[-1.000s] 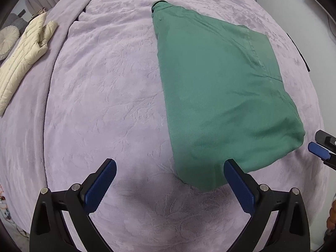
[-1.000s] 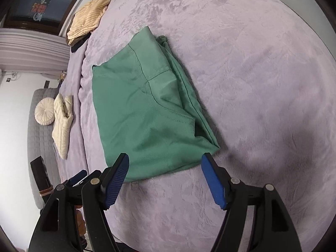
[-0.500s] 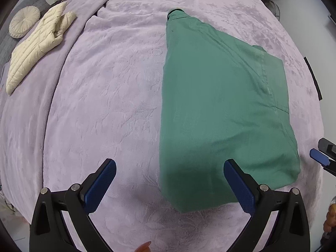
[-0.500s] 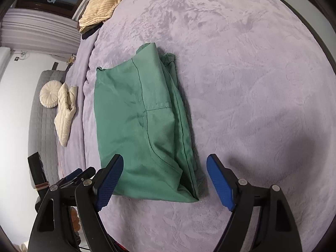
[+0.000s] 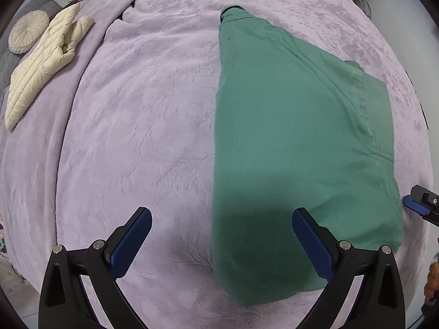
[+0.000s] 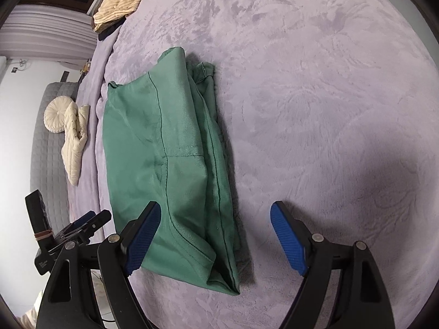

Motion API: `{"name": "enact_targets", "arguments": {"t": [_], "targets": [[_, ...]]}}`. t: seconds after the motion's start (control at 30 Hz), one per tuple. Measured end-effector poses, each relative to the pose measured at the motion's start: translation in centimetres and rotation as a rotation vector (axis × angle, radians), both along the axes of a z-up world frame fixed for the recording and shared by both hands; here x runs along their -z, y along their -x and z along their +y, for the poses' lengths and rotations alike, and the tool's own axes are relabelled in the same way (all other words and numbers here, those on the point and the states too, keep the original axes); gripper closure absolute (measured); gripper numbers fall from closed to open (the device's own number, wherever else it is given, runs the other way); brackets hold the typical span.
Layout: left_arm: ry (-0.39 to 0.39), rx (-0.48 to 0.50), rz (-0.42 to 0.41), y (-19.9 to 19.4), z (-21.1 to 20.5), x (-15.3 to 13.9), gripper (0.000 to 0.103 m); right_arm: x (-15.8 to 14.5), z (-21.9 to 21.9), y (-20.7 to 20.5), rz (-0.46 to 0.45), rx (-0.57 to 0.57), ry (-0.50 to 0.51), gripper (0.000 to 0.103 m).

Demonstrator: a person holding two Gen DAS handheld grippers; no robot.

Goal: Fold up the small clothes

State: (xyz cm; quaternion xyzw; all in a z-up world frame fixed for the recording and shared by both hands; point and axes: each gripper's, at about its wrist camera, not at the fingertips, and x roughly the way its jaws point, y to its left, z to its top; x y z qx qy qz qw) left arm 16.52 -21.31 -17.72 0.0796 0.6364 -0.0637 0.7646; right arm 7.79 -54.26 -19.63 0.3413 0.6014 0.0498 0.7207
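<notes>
On lilac blanket (image 5: 131, 126), folded green garment (image 5: 288, 142)

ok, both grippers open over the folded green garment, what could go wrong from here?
1. The folded green cotton garment shows loose stacked layers along its edge; the right gripper may pinch only the top one, so the fold could splay.
2. The left gripper straddles the garment's edge, one finger over the plush lilac blanket; closing could grab pile as well.
</notes>
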Motion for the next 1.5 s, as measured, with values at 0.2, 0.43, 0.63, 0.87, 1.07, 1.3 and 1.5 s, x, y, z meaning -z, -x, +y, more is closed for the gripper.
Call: {"name": "enact_targets", "arguments": {"t": [0.2,0.43,0.63,0.87,1.07,1.3,1.5], "targets": [[0.185,-0.037,0.03,-3.2,2.5,0.5,0.0,1.6,-0.4,-0.7,-0.003,-0.023,-0.067,0.018],[0.307,0.02,0.12,-6.0,2.3,4.1,0.0,3.8,-0.3,-2.5,-0.013,-0.076,-0.19,0.016],[0.441,0.032,0.196,-7.0,0.0,6.8,0.0,5.2,1.2,-5.1,-0.038,-0.12,-0.292,0.015],[0.414,0.054,0.209,-7.2,-2.3,7.8,0.0,6.8,3.8,-7.6,-0.041,-0.134,-0.335,0.015],[0.404,0.081,0.149,-6.6,-2.4,6.5,0.026,7.2,3.2,-6.8,-0.002,-0.043,-0.371,0.072],[0.478,0.11,0.128,-6.0,-0.3,3.6,0.051,4.6,4.4,-5.1,-0.083,0.012,-0.491,0.078],[0.537,0.142,0.122,-4.3,2.6,0.4,0.051,1.3,6.8,-2.3,-0.125,0.035,-0.515,0.078]]}}
